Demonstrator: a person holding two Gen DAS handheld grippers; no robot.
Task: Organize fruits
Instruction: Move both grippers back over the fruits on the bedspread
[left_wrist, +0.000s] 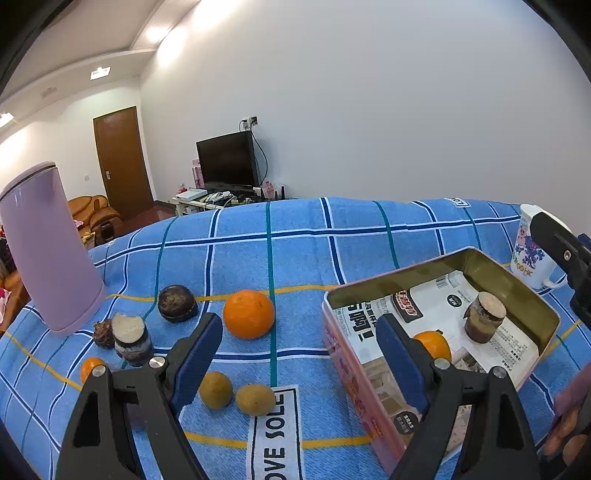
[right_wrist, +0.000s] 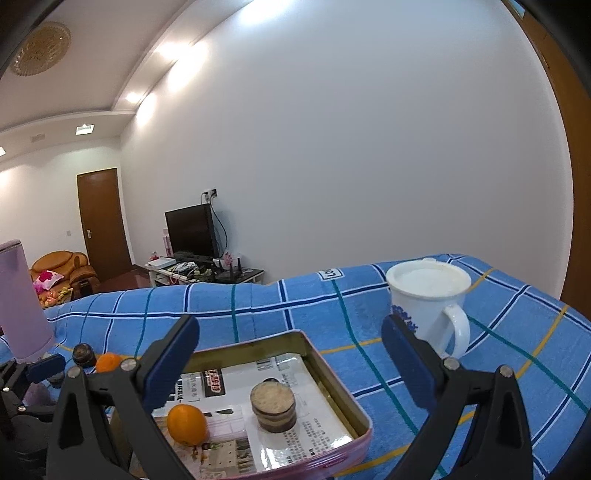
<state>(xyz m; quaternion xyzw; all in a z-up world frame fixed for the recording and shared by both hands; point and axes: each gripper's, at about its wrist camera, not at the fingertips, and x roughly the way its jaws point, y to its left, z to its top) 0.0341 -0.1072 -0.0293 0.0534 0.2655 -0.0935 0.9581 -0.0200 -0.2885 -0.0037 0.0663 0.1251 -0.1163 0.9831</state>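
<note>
The left claw (left_wrist: 299, 354) stands wide open and holds nothing. The right claw (right_wrist: 290, 362) is likewise spread wide and empty, hanging over the tin box (right_wrist: 343, 391).

Judging by how things lie, the sorting is only begun. Below the right claw, inside the tin, sit a small orange (right_wrist: 186, 424) and a cut brown fruit (right_wrist: 273, 406) on printed paper.

Most fruit is still out on the blue checked cloth (left_wrist: 295, 229). Just ahead of the left claw lies a large orange (left_wrist: 249, 314); between its fingers, nearer, lie two yellow-green fruits (left_wrist: 215, 390) and (left_wrist: 255, 399). Off to its left are a dark round fruit (left_wrist: 176, 303), another cut fruit (left_wrist: 132, 339) and a small orange (left_wrist: 91, 368) beside a lilac bottle (left_wrist: 48, 243). The tin lies to that claw's right, with a white mug (right_wrist: 428, 299) beyond it.
</note>
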